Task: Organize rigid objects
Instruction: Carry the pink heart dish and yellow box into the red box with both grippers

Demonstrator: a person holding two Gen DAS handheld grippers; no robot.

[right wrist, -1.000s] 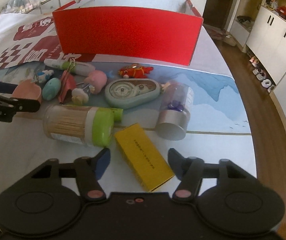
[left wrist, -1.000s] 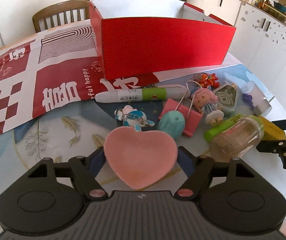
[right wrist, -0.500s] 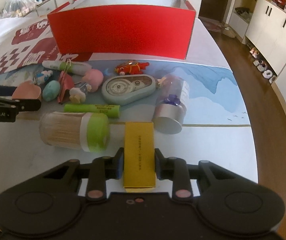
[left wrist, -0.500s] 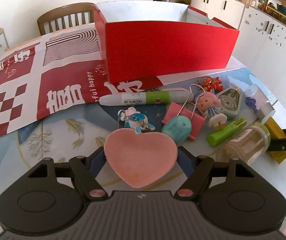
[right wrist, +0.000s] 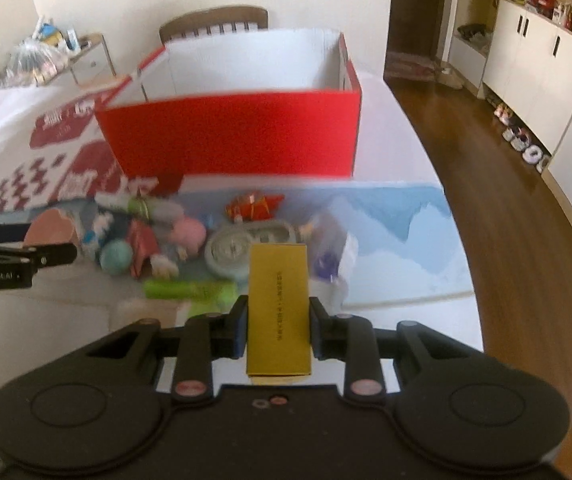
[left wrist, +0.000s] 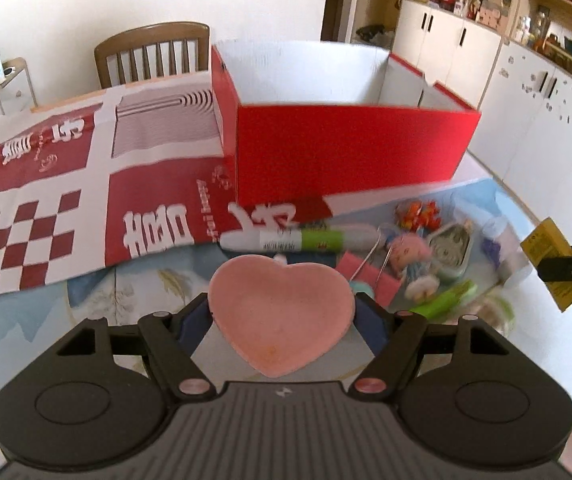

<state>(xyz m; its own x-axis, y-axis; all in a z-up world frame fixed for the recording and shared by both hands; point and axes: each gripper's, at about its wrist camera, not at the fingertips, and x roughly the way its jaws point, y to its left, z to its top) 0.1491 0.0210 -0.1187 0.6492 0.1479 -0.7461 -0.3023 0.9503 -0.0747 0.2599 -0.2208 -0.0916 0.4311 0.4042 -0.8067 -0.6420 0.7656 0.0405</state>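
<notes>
Holding: left tool (left wrist: 281, 316) grips the pink heart dish (left wrist: 281, 313) across its widest part, both pads against its sides, the dish raised off the counter (left wrist: 26, 340).
Right tool: the right tool (right wrist: 279, 325) is pinched narrow on the yellow box (right wrist: 278, 307), pads pressed on its long sides, box end pointing forward.
Red box: the red box (left wrist: 346, 148) stands open at the far side of the counter on a red-and-white printed sheet (left wrist: 66, 200); its white inside shows nothing in it.
Loose pile: in front of the red box lie a white-and-green marker (left wrist: 298, 239), a pink-haired doll (left wrist: 410, 254), a grey tape dispenser (left wrist: 450, 248), a green tube (right wrist: 190, 290), a teal egg (right wrist: 116, 256) and an orange-red toy (right wrist: 253, 207).
Cross view: the yellow box shows at the right edge of the left camera, above the counter edge.
Sharpness: both views are blurred.
</notes>
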